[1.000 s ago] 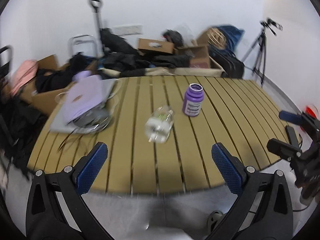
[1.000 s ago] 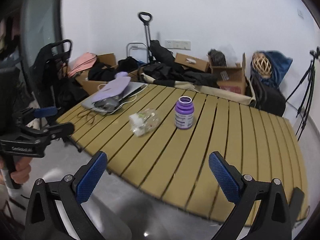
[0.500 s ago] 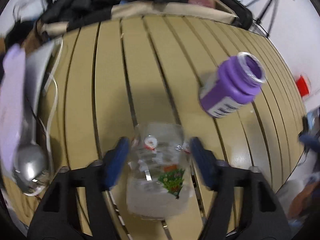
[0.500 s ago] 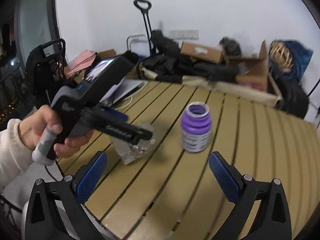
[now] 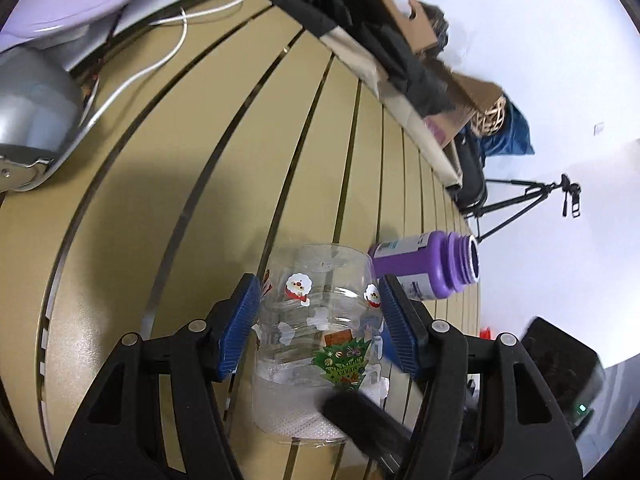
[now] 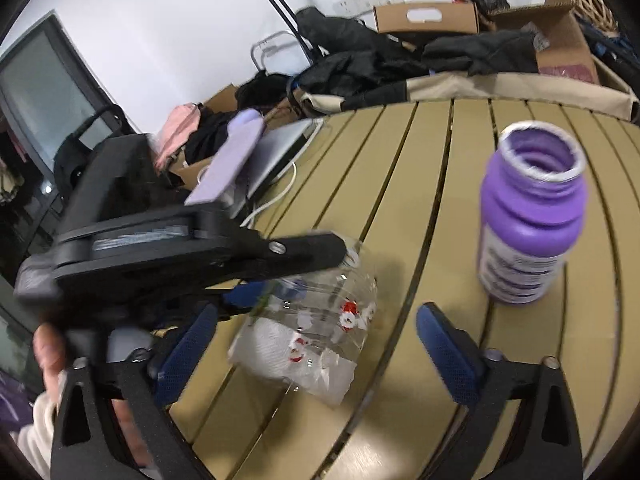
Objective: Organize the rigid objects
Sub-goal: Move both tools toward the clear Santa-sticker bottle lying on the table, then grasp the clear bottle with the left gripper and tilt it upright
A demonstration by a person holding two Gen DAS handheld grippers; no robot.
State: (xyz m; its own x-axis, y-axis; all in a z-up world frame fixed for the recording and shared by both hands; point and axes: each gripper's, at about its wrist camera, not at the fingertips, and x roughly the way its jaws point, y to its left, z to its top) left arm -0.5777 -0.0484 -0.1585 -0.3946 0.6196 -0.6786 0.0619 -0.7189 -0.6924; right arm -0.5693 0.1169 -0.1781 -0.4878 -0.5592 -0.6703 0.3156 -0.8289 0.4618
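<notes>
Our left claw [image 5: 316, 326] clamps clear Christmas-sticker plastic jar [image 5: 316, 320]; right claw [image 6: 316, 354] wide open, empty; purple open plastic bottle [image 6: 532, 220] untouched on slatted bench [image 6: 420, 184]; organizing barely begun.

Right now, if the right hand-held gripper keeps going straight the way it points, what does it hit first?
Probably the clear plastic jar, lying on its side on the slatted table just ahead of the open right hand-held gripper. The purple bottle stands off to the right, likely outside that line.
</notes>
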